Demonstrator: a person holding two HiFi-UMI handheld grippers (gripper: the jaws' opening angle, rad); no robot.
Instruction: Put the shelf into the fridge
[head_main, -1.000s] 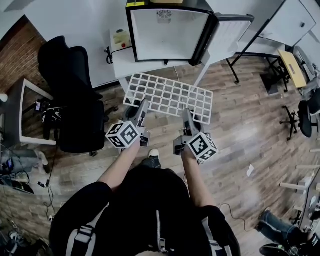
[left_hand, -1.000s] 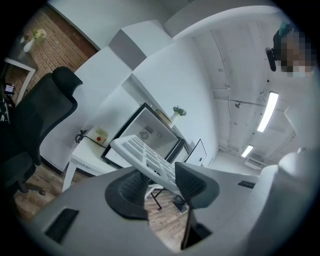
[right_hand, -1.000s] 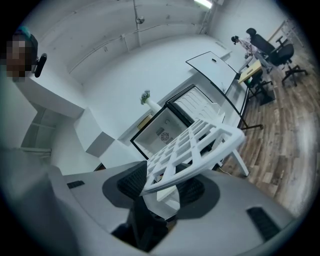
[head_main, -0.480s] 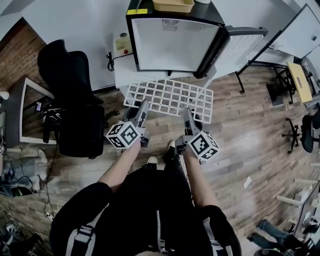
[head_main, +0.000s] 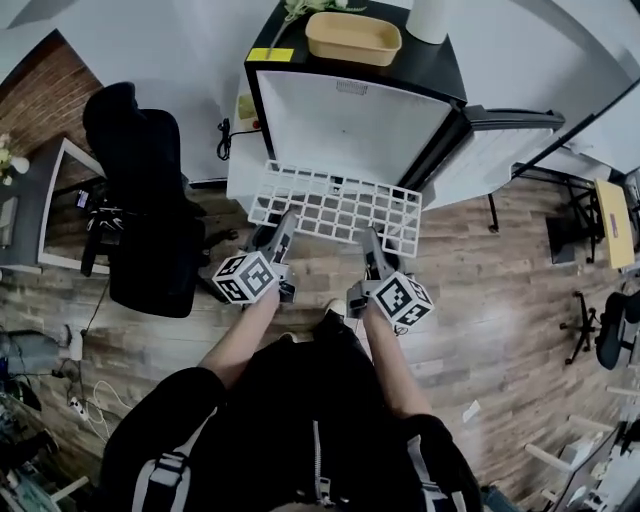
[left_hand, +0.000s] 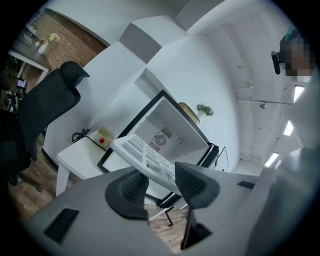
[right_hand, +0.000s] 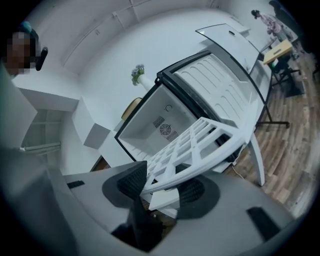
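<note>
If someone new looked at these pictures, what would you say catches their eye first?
The white grid shelf sits in the middle of the head view. Its near edge is clamped by the left hand-held gripper and the right hand-held gripper. Just beyond it stands the open fridge, its door swung to the right and a tan tray on top.

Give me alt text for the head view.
From above, a person holds a white grid shelf by its near edge, left tool and right tool both shut on it, in front of an open white fridge. A tan tray sits on the fridge; a black chair stands to its left.
</note>
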